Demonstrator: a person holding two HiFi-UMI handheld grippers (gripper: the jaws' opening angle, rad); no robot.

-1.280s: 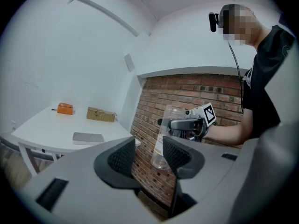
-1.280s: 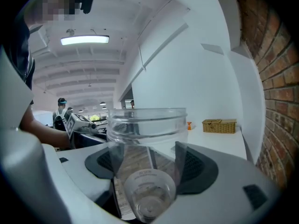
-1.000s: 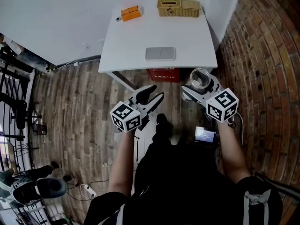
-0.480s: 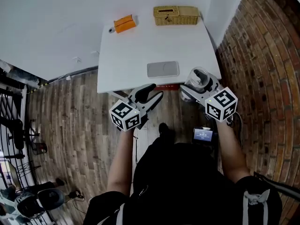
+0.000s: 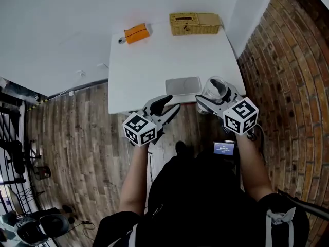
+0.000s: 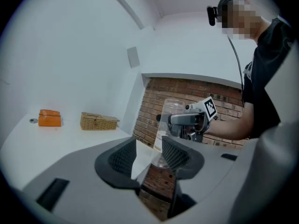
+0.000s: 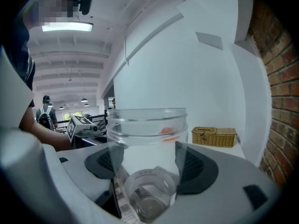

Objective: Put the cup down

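Clear cup (image 7: 147, 125) carried upright to the near right edge of the white table (image 5: 154, 60)

The right gripper (image 5: 216, 95) is clamped on the cup's sides, mouth up and long axis vertical. The tabletop lies ahead of it and below, with a grey pad (image 5: 182, 85) just to its left. The cup's base appears to hang about level with the table's edge, though the head view leaves that uncertain. The left gripper (image 5: 168, 106), lower and further from the cup, holds nothing, and its jaws are closing.

Clear cup (image 5: 216, 88), white table (image 5: 154, 60), orange box (image 5: 136, 33), tan woven basket (image 5: 194, 23), red-brick wall (image 5: 293, 76).
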